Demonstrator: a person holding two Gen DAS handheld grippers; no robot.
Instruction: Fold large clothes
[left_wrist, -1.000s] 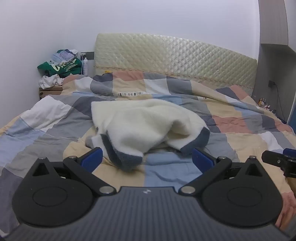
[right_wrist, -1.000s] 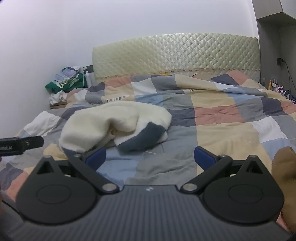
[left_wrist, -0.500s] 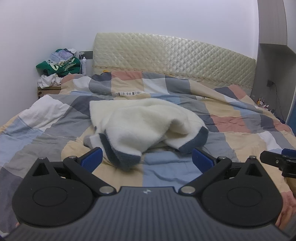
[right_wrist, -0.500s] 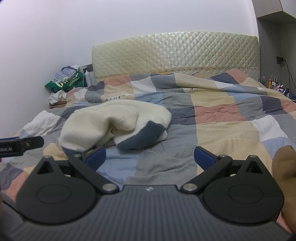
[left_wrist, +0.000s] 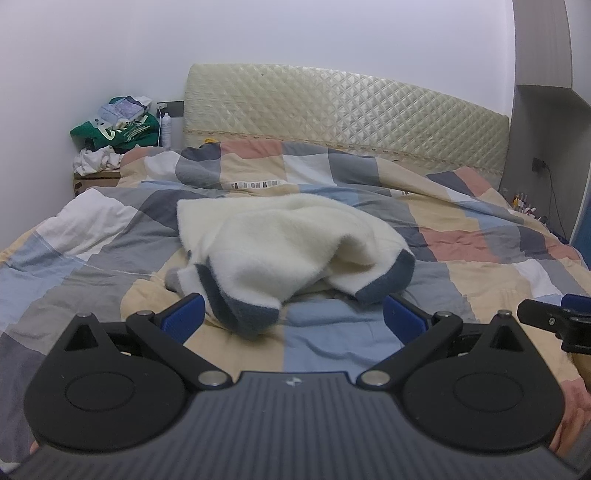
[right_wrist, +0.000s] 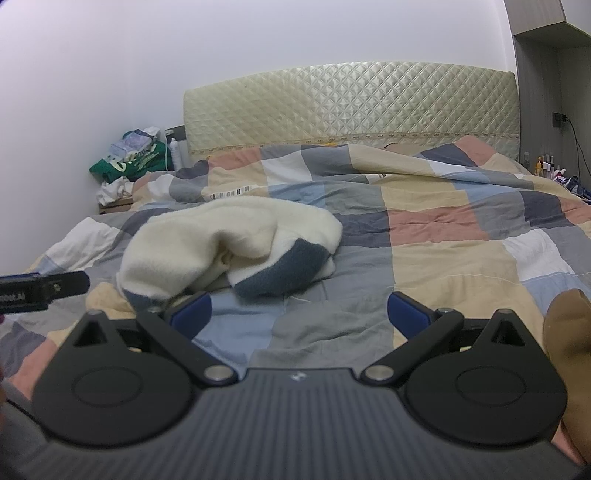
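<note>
We judge nothing folded yet: the cream fleece garment (left_wrist: 280, 243) lies crumpled just beyond the left gripper (left_wrist: 293, 317) and ahead-left of the right gripper (right_wrist: 299, 312), both spread wide and empty.

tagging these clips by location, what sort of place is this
Most likely a home bedroom. A bed with a quilted headboard and a patchwork duvet fills the view, a cream fleece garment lies crumpled on it, and a cluttered bedside table stands in the corner.
</note>
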